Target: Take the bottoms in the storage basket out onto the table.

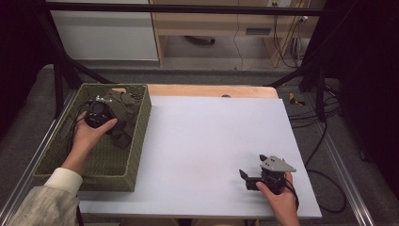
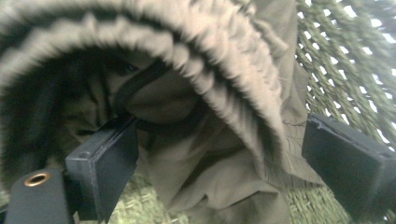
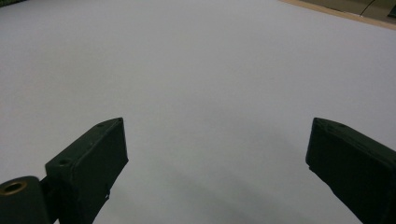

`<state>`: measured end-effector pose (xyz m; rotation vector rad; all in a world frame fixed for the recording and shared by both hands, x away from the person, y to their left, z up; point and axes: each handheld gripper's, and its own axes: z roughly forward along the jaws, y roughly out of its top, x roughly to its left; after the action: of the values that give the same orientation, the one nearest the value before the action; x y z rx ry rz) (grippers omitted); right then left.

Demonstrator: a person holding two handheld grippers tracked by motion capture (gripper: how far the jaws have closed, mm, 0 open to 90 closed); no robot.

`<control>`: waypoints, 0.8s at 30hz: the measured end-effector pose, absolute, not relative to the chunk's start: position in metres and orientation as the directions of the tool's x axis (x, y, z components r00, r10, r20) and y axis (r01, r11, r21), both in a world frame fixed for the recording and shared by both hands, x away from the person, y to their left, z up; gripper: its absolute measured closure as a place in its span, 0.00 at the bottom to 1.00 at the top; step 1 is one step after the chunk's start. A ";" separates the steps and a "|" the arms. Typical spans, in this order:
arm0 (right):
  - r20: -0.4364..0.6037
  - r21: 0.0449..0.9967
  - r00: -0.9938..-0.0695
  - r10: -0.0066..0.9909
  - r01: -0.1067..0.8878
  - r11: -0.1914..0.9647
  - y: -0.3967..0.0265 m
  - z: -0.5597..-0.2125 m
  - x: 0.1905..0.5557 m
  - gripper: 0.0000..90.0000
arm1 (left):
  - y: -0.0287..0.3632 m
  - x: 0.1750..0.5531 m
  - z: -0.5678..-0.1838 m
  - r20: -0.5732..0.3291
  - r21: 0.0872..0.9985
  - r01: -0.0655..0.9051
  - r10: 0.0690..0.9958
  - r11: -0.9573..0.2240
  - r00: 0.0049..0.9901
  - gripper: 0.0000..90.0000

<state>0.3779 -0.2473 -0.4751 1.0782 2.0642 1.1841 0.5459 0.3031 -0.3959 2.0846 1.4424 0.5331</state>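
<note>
In the woven green basket (image 1: 136, 141) at the left edge of the white surface (image 1: 211, 141), a crumpled olive garment (image 1: 123, 110) lies bunched toward the far end. The left gripper (image 1: 98, 113) is lowered onto it, jaws wide open. The left gripper view shows a ribbed cuff or hem (image 2: 224, 70) and loose folds between the jaws, with neither pad pressing the cloth. The right gripper (image 1: 249, 178) rests low at the near right of the surface, jaws open and empty, well apart from the basket.

Risks noted: the jaws may close on a single thin fold, letting the garment slip free on lifting. A pad sits near the basket weave (image 2: 345, 60), so closing could catch the mesh and drag the basket. Trailing fabric could snag on the rim during removal.
</note>
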 end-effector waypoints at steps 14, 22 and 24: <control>-0.057 0.872 -0.557 0.828 0.376 0.313 -0.246 -0.476 0.378 0.06 | 0.303 0.561 -0.412 -0.033 0.643 0.729 0.941 -0.237 0.336 0.12; -0.056 0.870 -0.560 0.827 0.378 0.315 -0.245 -0.476 0.378 0.06 | 0.301 0.565 -0.418 -0.023 0.646 0.723 0.940 -0.245 0.339 0.12; -0.056 0.870 -0.560 0.826 0.379 0.316 -0.245 -0.476 0.378 0.06 | 0.301 0.565 -0.419 -0.019 0.646 0.723 0.941 -0.245 0.337 0.12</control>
<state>0.3784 -0.2453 -0.4762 1.0620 2.0860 1.1775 0.5653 0.3011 -0.4193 2.0457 1.4521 0.5099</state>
